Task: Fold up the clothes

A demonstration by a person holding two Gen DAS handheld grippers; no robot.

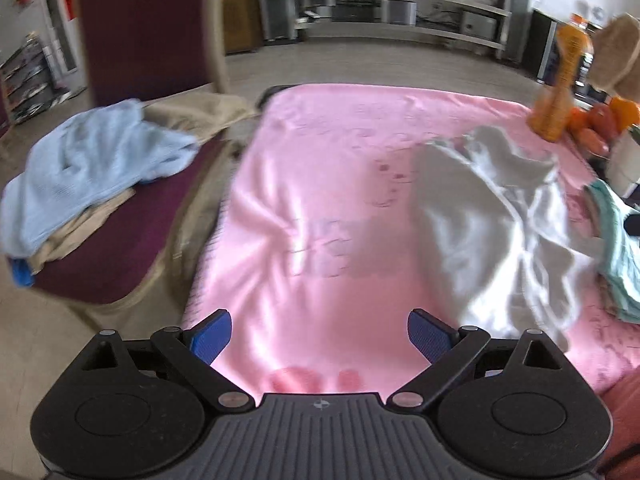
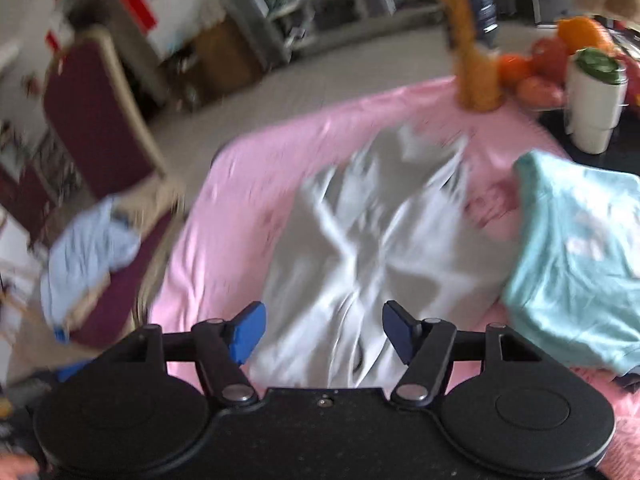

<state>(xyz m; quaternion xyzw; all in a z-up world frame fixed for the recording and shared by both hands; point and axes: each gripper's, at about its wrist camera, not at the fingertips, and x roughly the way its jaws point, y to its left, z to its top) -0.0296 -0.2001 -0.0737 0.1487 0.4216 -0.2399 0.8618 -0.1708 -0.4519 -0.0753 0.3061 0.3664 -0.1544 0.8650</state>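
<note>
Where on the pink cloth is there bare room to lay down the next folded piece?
The pink cloth is bare on its left half, between the white garment and the chair side edge. Crowded: the right edge holds the teal shirt; the far right corner has the orange bottle, fruit and white cup.

Pink cloth point(image 1: 320, 208): soft fabric with a satiny sheen, faintly printed. White garment point(image 2: 372, 248): thin, smooth cloth, creased, slightly lustrous. Teal garment point(image 2: 576, 256): matt knit cloth. Light blue garment point(image 1: 92, 168): soft, matt, fuzzy-looking fabric. Chair seat point(image 1: 132, 216): maroon matt upholstery. Gripper pads point(image 1: 212, 336): blue, finely textured. Gripper bodies: black matt plastic, with metal pivot pins.
</note>
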